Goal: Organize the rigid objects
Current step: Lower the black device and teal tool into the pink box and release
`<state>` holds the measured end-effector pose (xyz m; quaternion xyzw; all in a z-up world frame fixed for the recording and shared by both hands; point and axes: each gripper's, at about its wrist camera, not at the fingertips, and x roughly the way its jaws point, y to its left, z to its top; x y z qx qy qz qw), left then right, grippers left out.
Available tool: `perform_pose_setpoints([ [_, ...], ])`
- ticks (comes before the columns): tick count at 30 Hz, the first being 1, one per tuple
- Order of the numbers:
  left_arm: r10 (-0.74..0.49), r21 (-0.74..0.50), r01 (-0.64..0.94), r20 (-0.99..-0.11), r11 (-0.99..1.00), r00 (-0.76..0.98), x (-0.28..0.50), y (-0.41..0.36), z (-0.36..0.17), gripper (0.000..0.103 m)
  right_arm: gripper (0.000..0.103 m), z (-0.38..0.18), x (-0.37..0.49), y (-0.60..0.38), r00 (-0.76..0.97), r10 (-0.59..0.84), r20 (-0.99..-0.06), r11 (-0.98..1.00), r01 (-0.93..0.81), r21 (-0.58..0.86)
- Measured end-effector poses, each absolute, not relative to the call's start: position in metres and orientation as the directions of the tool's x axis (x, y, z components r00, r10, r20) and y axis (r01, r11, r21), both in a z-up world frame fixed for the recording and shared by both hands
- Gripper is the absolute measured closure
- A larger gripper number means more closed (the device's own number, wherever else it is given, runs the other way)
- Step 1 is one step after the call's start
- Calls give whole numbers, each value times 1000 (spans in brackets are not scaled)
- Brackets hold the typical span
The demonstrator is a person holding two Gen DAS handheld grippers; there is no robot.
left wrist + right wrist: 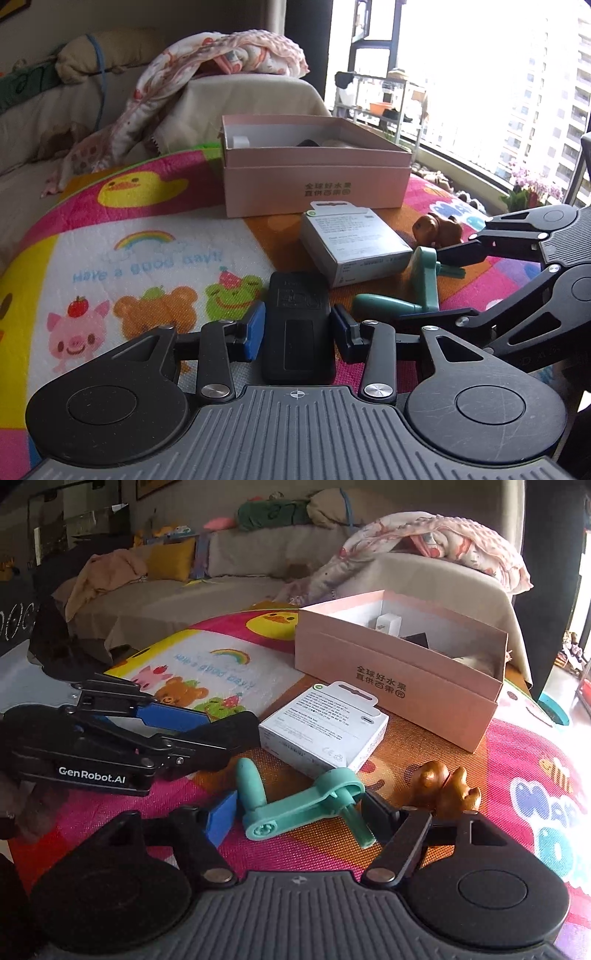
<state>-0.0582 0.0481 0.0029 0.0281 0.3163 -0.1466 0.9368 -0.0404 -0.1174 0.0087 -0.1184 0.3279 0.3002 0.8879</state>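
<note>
My left gripper (297, 325) is shut on a flat black device (298, 325) that rests on the colourful play mat (147, 258); it also shows in the right wrist view (221, 734). My right gripper (301, 814) is open around a teal plastic crank handle (306, 801), its fingers on either side and apart from it. The crank also shows in the left wrist view (410, 291). A white retail box (325, 731) lies just beyond. A brown toy animal (447, 784) stands to the right. An open pink cardboard box (402, 679) holds small items at the back.
A beige sofa (229, 579) with cushions and a patterned blanket (436, 546) runs behind the mat. A window and balcony (480, 92) are to the right in the left wrist view. The cartoon-printed mat spreads to the left.
</note>
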Motion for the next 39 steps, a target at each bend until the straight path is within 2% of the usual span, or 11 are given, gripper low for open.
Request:
perform_pose_setpoints([
  [4, -177, 68, 265, -585, 962, 791, -71, 31, 5, 60, 33, 11, -48, -127, 609, 445, -657, 803, -596, -9],
  [8, -256, 18, 330, -592, 944, 764, -81, 28, 8, 60, 33, 14, -56, -142, 616, 428, -662, 814, -581, -14],
  [13, -288, 39, 369, -555, 928, 781, -76, 24, 31, 60, 33, 30, -58, -161, 656, 410, -634, 831, -554, -36],
  [17, -297, 75, 371, -462, 926, 836, -56, 26, 69, 60, 33, 59, -48, -173, 733, 398, -552, 863, -503, -46],
  [22, -335, 32, 363, -314, 931, 888, -3, 34, 123, 60, 33, 98, -12, -174, 831, 355, -429, 899, -430, -89],
  [25, -379, -76, 372, -226, 925, 897, 54, 37, 158, 60, 33, 124, 26, -163, 888, 330, -320, 918, -381, -112],
  [27, -418, -163, 387, -257, 907, 871, 100, 34, 168, 60, 24, 136, 54, -155, 916, 315, -249, 933, -347, -97],
  [28, -410, -173, 374, -281, 911, 868, 116, 31, 167, 60, 16, 140, 65, -152, 918, 305, -255, 939, -334, -79],
  [32, -360, -151, 328, -331, 933, 872, 121, 28, 139, 61, 16, 131, 65, -159, 877, 338, -342, 936, -353, 19],
  [35, -351, -198, 297, -359, 934, 865, 94, 42, 109, 61, 16, 102, 34, -177, 855, 350, -382, 931, -363, 41],
  [39, -378, -265, 284, -444, 922, 813, 53, 56, 64, 61, 16, 57, 4, -192, 817, 308, -488, 942, -334, 35],
])
